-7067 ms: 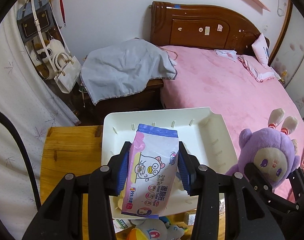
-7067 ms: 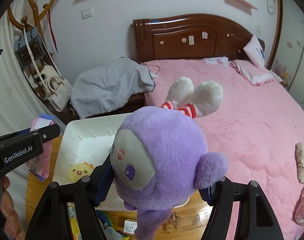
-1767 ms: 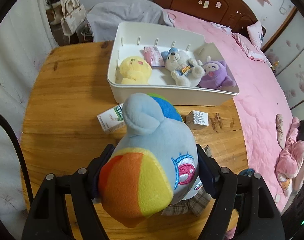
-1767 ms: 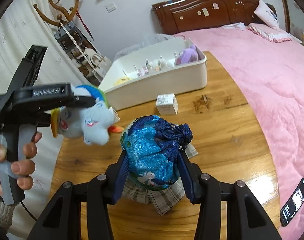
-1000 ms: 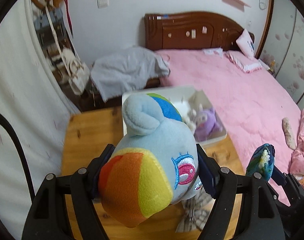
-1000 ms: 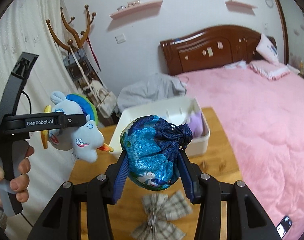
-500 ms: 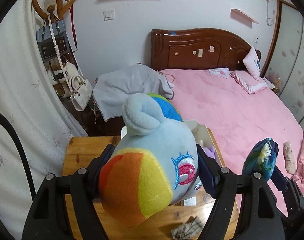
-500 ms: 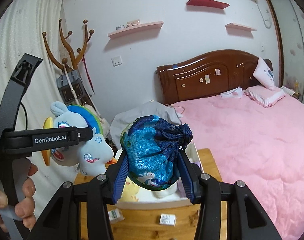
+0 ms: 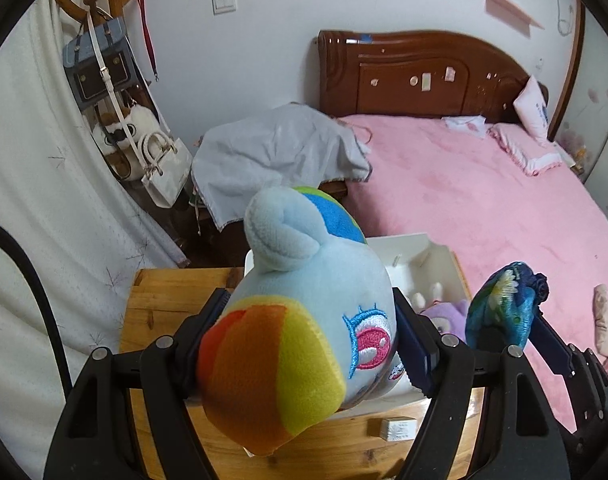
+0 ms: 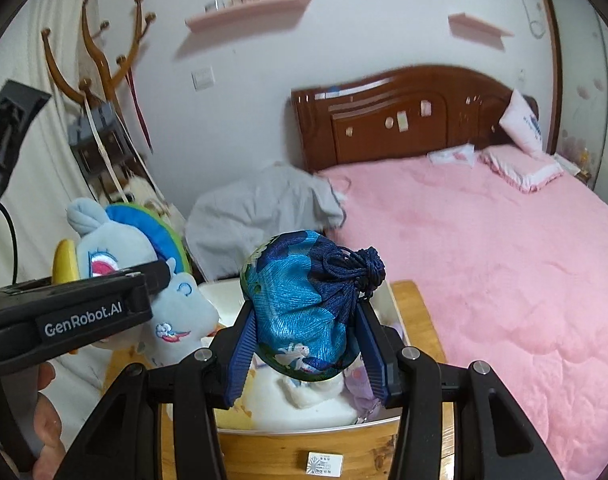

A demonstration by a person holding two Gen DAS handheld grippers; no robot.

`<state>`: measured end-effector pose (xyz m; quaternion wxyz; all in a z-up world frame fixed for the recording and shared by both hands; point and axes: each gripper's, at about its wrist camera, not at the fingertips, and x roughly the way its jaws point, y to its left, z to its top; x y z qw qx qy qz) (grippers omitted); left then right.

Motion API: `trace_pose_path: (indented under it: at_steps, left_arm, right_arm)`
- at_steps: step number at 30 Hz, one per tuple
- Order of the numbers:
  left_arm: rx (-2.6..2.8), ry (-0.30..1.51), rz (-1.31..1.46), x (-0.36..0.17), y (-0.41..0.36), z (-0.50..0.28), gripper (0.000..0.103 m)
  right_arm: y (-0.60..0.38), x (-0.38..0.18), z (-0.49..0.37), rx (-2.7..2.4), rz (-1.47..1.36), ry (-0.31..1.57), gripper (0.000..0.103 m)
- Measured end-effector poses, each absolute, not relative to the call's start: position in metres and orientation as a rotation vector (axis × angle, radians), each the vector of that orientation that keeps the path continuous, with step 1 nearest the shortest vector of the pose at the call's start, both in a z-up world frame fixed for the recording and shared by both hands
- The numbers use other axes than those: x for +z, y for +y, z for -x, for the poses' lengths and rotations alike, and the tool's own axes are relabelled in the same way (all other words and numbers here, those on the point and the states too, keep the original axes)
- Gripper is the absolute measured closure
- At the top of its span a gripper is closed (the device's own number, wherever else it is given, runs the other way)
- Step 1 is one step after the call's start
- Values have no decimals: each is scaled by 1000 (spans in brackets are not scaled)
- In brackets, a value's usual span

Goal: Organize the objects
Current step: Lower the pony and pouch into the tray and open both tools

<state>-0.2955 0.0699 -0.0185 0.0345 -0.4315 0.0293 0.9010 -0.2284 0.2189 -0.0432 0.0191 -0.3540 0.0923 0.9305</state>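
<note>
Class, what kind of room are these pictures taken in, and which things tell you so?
Most likely a bedroom: a bed with a pink cover, its wooden headboard, and a coat stand hung with bags.

Bedroom around my table.

Ahead of me a bed (image 9: 484, 200) with a pink cover runs back to a dark carved wooden headboard (image 9: 416, 76); a pink pillow (image 10: 520, 170) lies flat at its head and a white one (image 9: 534, 106) leans on the headboard's right end. A grey cloth (image 9: 275, 160) is draped over the low dark cabinet beside the bed's left edge. On the left a wooden coat rack (image 10: 91, 64) carries a blue-grey satchel (image 9: 99, 68) and a white handbag (image 9: 163, 168), next to a pale curtain (image 9: 35, 184). A light switch (image 9: 223, 2) and pink shelves (image 10: 247, 10) are on the white wall.
</note>
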Motion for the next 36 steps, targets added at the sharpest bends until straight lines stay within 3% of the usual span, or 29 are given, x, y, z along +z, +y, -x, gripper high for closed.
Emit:
trace_pose_path:
  at_steps: [9,13,16,18,36]
  left_arm:
    - [2722,155,1446,-62,79,310,22]
    - [2709,176,1485,-73,82,312,21]
    - [2724,194,1476,-74,81,312,10]
    - [2739,204,1450,-71,80,309,5]
    - [2754,103,1402,-58,51,266,5]
  right_arm:
    - [218,-84,252,2816,1310,246,52]
    - [215,-95,252,2784,1359,194,30]
    - [213,-98,249,2792,1350,171,26]
    - [212,-100,246,2796,1361,172,25]
    - [212,-85,183,2884,1236,356,25]
